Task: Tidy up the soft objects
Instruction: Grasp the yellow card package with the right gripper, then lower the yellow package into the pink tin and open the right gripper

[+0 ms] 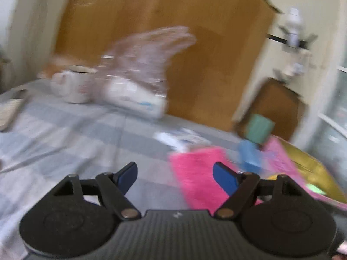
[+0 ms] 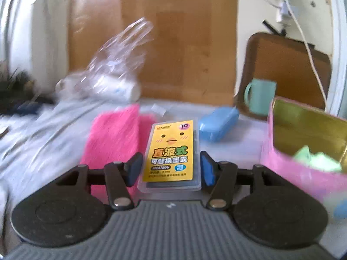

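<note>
Pink fuzzy cloth (image 2: 115, 138) lies flat on the grey-and-white checked sheet (image 1: 65, 134) that covers the surface, just left of the right gripper (image 2: 171, 168). That gripper is clamped on a clear plastic case (image 2: 171, 156) with a yellow label showing a chick face and Chinese print; the blue pads (image 2: 207, 170) press its two long sides, and the case sticks out forward between them. Beyond the case a light blue pouch (image 2: 218, 125) lies on the sheet, apart from the cloth. To the right stands a pink box (image 2: 288, 173) with a shiny gold inside, holding something pale green (image 2: 316, 160). Behind it a mint-green mug (image 2: 260, 97) stands in front of a brown tray (image 2: 290, 65) that leans against the wall.

From the left wrist view, the left gripper (image 1: 175, 176) hangs over the sheet with its jaws wide apart and nothing between them. This view is badly blurred. The pink cloth (image 1: 195, 173) shows just behind its right finger, with the blue pouch (image 1: 249, 153), the mint mug (image 1: 259, 130) and the pink box (image 1: 279, 158) further right. A small white packet (image 1: 180, 138) lies beyond the cloth. Farther back on the left are a white enamel mug (image 1: 73, 86) and a crinkled clear plastic bag (image 1: 141, 71) with a white bundle inside, both in front of a large sheet of cardboard (image 1: 195, 21) propped against the wall.
</note>
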A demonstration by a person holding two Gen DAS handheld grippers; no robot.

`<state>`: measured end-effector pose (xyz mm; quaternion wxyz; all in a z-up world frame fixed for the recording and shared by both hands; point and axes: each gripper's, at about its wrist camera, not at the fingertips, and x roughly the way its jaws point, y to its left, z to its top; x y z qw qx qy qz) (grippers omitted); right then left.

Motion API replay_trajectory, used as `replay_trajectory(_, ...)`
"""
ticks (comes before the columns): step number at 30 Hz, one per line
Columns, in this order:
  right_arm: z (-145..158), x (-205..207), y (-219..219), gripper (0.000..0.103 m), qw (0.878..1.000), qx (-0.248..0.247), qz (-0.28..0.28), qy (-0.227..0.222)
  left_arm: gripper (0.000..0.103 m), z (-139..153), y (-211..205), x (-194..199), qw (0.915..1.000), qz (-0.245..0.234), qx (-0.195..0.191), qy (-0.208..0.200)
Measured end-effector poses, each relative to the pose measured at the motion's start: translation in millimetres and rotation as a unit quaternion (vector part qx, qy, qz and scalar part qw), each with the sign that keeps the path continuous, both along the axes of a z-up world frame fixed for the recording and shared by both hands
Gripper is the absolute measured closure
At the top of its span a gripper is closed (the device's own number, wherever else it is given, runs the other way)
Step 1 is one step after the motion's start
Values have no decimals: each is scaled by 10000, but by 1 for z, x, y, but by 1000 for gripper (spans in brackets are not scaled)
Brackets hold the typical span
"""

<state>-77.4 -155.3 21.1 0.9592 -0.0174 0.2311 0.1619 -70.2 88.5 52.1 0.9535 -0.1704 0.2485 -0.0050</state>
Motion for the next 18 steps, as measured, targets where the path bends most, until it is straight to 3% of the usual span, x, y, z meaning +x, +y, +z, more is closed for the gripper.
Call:
replay_trajectory(4,-13,-27,-12,44,9994,43,-28,346,29,9,-33,2,9938,-1083,-242,-13)
replay_trajectory(9,-29,-37,-20,41,9981,108,-323,513,34,-3,-90,16,9721,-2243,-516,462)
replay_trajectory(13,-32,-48,-27,24,9984,214,-310,429,33,-21,-132,28,9552,-2751,-432,997)
replay_trajectory(15,-35,-55,-28,24,9989,193,-264,325,24,-30,-148,29,9503,-2859,-266,1206)
replay_trajectory(16,-36,-58,-27,27,9993,128,-232,266,15,-35,-154,30,9492,-2845,-179,1335)
replay_trajectory(17,-37,-60,-28,39,9995,92,-231,197,12,-40,-159,30,9482,-2837,-142,1424)
replay_trajectory(18,-37,-60,-29,43,9995,164,-199,166,12,-41,-163,26,9500,-2826,-92,1324)
